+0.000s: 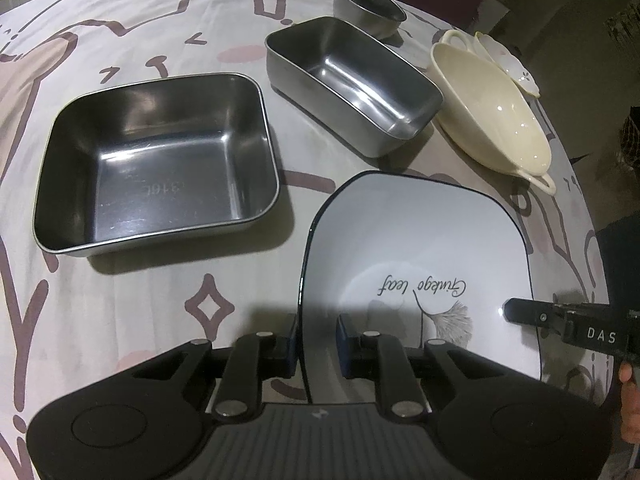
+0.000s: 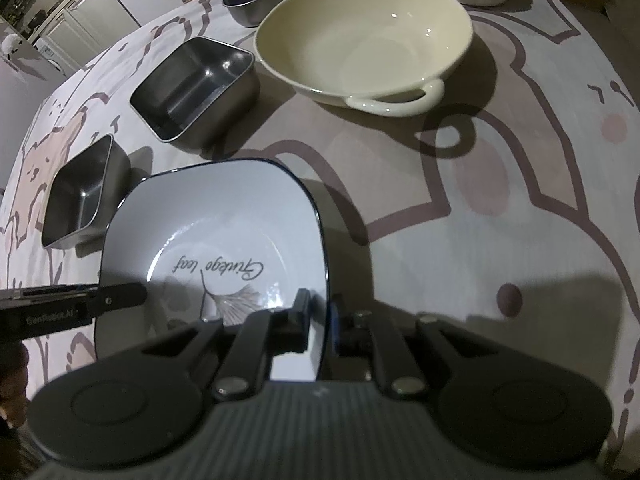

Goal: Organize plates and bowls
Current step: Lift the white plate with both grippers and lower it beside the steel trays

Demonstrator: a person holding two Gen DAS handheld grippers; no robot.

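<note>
A: Left wrist view first. We log the left gripper (image 1: pixel 316 344) straddling the near-left rim of the square white plate (image 1: pixel 416 248). One finger sits outside the rim, one inside. A gap shows on the inner side, so the fingers are apart, not pinching.

B: Agreed. From the right wrist view, the right gripper (image 2: pixel 324 320) has one finger on each side of the plate's (image 2: pixel 216 232) near-right edge. The fingers look pressed to the rim, so we record it as clamped on the plate.

A: The plate lies at 6 o'clock on the patterned tablecloth (image 1: pixel 140 32), with dark rim, leaf print and script in the well. The right gripper's finger enters the left view at 3 o'clock over the plate's edge.

B: Other items, left view. Large steel tray (image 1: pixel 156 164) at 9 o'clock of the plate, apart from it. Smaller steel tray (image 1: pixel 352 80) at 12 o'clock. Round steel bowl (image 1: pixel 368 4) beyond that, far edge.

A: Cream two-handled bowl (image 1: pixel 492 116) at 1 o'clock, just beside the smaller tray. We cannot tell if they touch.

B: Small flowered dish (image 1: pixel 508 64) behind the cream bowl, partly hidden by it. In the right view it sits at 12 o'clock with a yellow rim.
</note>
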